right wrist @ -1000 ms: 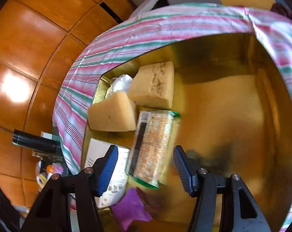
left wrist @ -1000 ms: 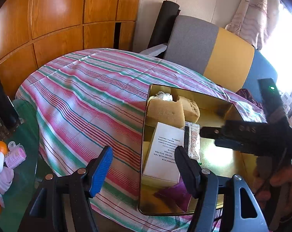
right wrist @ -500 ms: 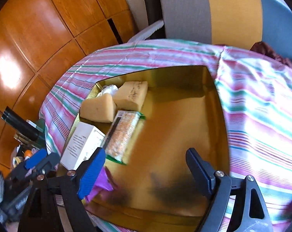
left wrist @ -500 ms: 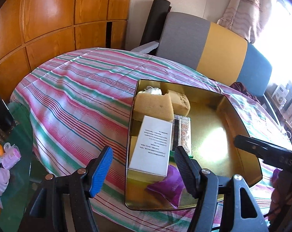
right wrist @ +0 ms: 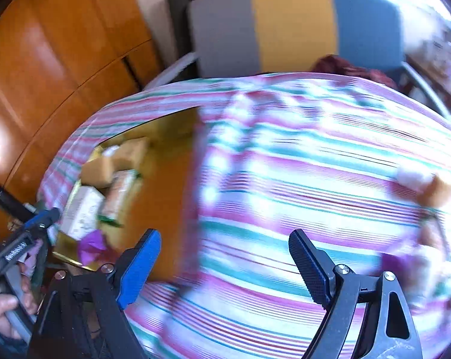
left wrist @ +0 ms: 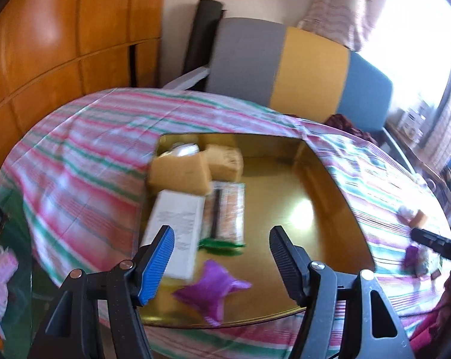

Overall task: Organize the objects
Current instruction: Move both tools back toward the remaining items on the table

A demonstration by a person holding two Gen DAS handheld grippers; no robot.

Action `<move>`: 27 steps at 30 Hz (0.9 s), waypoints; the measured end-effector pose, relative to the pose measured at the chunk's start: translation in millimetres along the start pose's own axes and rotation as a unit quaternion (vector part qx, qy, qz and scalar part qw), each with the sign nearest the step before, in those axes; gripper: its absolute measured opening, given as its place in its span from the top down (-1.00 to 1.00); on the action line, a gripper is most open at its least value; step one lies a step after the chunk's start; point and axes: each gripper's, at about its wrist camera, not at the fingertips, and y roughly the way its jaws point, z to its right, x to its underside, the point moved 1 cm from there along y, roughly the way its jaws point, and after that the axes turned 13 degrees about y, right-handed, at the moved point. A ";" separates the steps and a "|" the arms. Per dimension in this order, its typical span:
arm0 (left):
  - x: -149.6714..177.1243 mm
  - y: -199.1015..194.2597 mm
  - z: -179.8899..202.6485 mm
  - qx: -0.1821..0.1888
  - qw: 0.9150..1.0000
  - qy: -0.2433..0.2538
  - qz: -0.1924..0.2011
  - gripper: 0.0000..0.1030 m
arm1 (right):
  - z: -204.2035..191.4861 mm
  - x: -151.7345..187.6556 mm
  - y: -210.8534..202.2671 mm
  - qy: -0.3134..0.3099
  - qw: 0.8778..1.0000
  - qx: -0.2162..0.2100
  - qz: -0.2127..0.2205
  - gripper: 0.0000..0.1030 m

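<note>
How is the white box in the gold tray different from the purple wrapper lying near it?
The white box is a stiff rectangular carton with printed text on top; the purple wrapper is soft, crumpled and irregular. The white box is the larger and sits against the left wall of the gold tray, while the purple wrapper lies near the front rim. Both rest inside the tray, and neither is held.

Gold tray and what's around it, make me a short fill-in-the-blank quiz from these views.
1. The white box lies inside the gold ____.
2. The purple wrapper lies at the tray's ____ end, toward the camera.
3. The left gripper is ____ and holds nothing.
4. The tablecloth pattern is ____.

Missing words: tray; near; open; striped
</note>
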 end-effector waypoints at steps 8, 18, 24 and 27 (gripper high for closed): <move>-26.0 2.6 76.0 0.064 0.995 0.078 0.011 -0.31 | 132.2 -18.1 -83.9 0.127 0.983 0.100 0.091 -0.78; -38.8 17.1 198.7 0.173 0.966 0.191 -0.006 -0.31 | 221.7 2.0 -114.2 0.261 0.949 0.110 0.137 -0.80; -34.1 35.6 251.4 0.234 0.947 0.215 -0.039 -0.31 | 260.4 19.8 -119.4 0.366 0.918 0.000 0.153 -0.80; -28.8 48.9 270.0 0.263 0.940 0.207 -0.069 -0.30 | 257.7 19.5 -119.1 0.365 0.917 -0.017 0.162 -0.80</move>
